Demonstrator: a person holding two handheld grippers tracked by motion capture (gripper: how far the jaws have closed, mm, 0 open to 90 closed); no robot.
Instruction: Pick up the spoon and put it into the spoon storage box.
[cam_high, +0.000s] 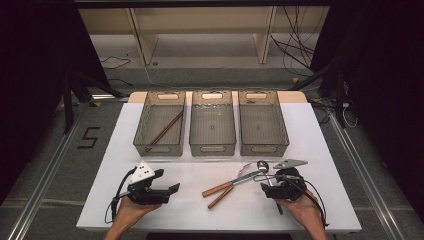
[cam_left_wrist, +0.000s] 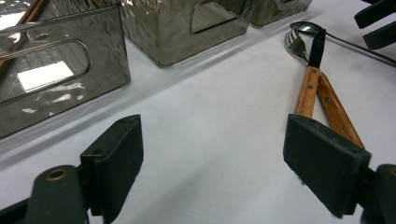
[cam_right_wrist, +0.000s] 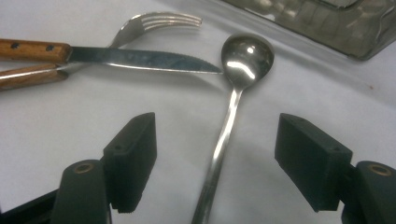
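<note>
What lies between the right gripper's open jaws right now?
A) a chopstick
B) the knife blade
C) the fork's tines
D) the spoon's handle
D: in the right gripper view the spoon runs its handle down between the right gripper pads, untouched.

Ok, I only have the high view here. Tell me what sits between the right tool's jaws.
Observer: The spoon handle runs up between the jaws of the right tool, which stand open, clear of it.
Operator: Now report the knife.
Observer: The knife has a serrated blade lying across the neck of the fork, tip beside the spoon bowl.
Operator: Check the left tool.
Observer: The left tool is open over bare table.
</note>
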